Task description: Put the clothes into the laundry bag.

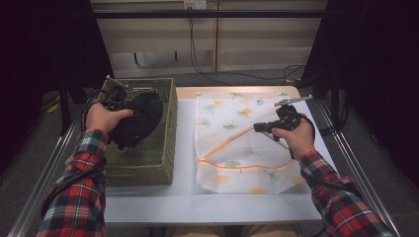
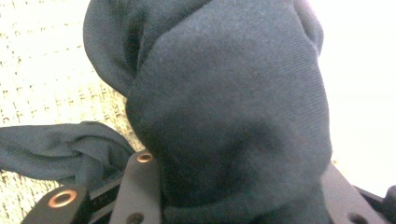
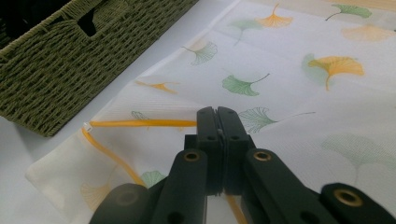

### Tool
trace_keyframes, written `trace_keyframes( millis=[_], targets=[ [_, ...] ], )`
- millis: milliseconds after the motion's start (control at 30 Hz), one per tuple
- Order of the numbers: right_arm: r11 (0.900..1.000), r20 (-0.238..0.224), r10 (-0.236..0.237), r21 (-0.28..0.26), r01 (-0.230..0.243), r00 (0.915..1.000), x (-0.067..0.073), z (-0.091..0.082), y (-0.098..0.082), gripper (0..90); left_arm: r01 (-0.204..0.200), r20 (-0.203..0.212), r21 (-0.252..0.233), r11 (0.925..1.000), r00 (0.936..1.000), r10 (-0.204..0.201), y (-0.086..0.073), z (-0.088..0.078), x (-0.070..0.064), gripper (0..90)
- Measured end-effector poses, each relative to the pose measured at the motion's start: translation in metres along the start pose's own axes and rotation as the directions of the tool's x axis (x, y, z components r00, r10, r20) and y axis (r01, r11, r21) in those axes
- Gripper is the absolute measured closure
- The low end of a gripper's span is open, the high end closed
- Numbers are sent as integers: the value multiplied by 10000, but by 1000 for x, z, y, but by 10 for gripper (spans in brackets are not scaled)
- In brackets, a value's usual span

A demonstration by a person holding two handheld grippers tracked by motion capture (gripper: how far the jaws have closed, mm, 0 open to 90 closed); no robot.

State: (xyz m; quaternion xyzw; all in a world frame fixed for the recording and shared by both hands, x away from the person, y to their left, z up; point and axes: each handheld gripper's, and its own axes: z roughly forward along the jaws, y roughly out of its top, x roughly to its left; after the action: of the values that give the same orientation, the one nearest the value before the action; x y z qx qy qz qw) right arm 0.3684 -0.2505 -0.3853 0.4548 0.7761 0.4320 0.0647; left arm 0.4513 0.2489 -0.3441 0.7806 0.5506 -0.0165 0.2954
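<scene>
The left gripper [image 1: 129, 106] is clamped on a dark cloth [image 1: 136, 121], soft and bunched up, held above the woven green basket [image 1: 165, 128]. The right gripper [image 1: 257, 127] has its jaws pressed tight together on the orange edge of the bag [image 1: 237, 143]. The bag is thin, white mesh with leaf prints, lying flat on the table [image 1: 188, 197] beside the basket

The basket [image 1: 165, 129] wall stands between the dark garment [image 1: 138, 121] and the mesh bag [image 1: 232, 148].
</scene>
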Motion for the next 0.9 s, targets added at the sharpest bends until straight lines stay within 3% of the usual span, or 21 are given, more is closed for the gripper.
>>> trace_keyframes(
  millis=[133,167,467,533,633,700,733,800,833,900],
  targets=[
    [10000,-18,42,-24,-42,10000,0,1,-1,897,14,165,12,10000,9999,-14,5,-4,-9,607],
    [10000,-21,29,-22,-29,10000,-1,1,-1,898,-240,126,123,9996,9996,238,6,-6,-12,607],
    [10000,-5,44,60,-44,10000,-1,3,-2,897,-633,552,75,9980,9965,628,16,-12,-34,607],
    [10000,-1,1,61,-1,10000,-1,3,-2,898,-379,708,-72,9993,9968,383,17,-12,-42,607],
    [10000,16,40,77,-40,10000,-1,3,-2,898,-976,729,205,9950,9927,959,20,-14,-45,607],
    [10000,28,16,64,-16,10000,-1,3,-2,898,-826,772,190,9964,9937,809,20,-14,-49,608],
    [10000,30,24,60,-24,10000,-1,3,-2,898,-988,810,368,9944,9921,956,21,-15,-48,608],
    [10000,12,19,59,-19,10000,-1,3,-2,898,-809,802,232,9965,9937,788,21,-13,-48,608],
    [10000,18,12,60,-12,10000,-1,3,-2,898,-945,803,337,9950,9926,915,21,-13,-46,608],
    [10000,7,21,53,-21,10000,0,3,-2,898,-548,925,142,9984,9943,533,19,-10,-43,608]
  ],
)
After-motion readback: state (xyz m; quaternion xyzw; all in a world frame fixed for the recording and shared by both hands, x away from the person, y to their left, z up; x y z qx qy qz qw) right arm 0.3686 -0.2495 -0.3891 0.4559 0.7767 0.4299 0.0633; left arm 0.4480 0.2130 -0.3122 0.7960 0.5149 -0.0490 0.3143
